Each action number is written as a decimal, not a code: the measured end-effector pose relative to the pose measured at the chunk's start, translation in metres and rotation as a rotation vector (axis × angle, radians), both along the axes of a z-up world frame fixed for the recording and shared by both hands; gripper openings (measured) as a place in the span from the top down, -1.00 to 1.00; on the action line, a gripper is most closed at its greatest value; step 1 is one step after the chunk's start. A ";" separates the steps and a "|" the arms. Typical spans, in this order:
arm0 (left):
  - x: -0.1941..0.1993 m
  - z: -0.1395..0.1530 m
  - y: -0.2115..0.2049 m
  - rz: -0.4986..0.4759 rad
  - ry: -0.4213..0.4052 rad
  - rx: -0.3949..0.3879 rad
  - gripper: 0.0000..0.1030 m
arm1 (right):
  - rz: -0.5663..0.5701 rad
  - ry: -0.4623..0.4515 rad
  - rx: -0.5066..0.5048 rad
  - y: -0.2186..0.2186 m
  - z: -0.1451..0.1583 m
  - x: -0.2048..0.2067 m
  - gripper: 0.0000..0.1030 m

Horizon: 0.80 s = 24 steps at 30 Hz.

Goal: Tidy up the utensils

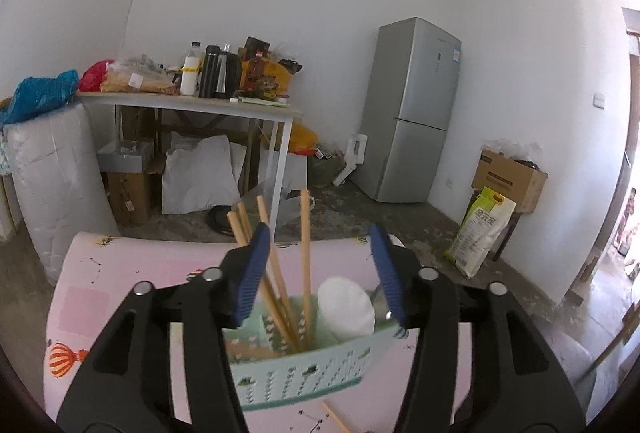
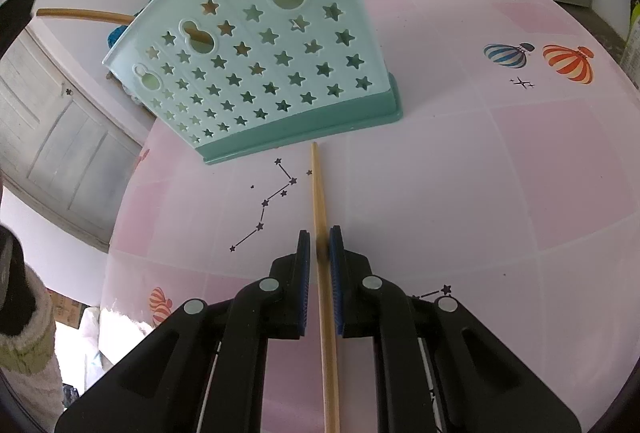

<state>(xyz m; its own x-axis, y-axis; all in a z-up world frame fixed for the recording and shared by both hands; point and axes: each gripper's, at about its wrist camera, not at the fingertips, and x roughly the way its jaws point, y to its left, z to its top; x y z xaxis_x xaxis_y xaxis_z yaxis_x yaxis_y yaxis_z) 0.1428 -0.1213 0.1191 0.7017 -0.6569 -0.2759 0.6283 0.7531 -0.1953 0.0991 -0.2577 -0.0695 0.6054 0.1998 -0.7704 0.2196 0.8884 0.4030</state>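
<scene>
By the wall, green-lettered bag (image 1: 482, 231)

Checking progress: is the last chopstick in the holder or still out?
Out: the chopstick lies on the table, clamped by the right gripper.

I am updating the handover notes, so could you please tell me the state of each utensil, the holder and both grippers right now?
Left gripper: open above the holder, gripping nothing.
Right gripper: shut on the loose chopstick.
Loose chopstick: flat on the table, tip toward the holder's base.
Utensil holder: upright on the pink table.
Chopsticks in holder: standing, leaning in one compartment.
White spoon: standing in the next compartment.
</scene>
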 end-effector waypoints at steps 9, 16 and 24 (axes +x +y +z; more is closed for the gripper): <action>-0.035 -0.031 0.044 -0.026 0.008 0.128 -0.33 | 0.010 0.029 -0.036 0.010 0.003 0.008 0.69; -0.035 -0.074 0.065 0.007 0.102 0.236 -0.43 | 0.027 0.049 -0.134 0.029 0.009 0.022 0.49; -0.026 -0.123 0.072 0.102 0.216 0.388 -0.47 | 0.022 0.076 -0.273 0.039 0.008 0.045 0.57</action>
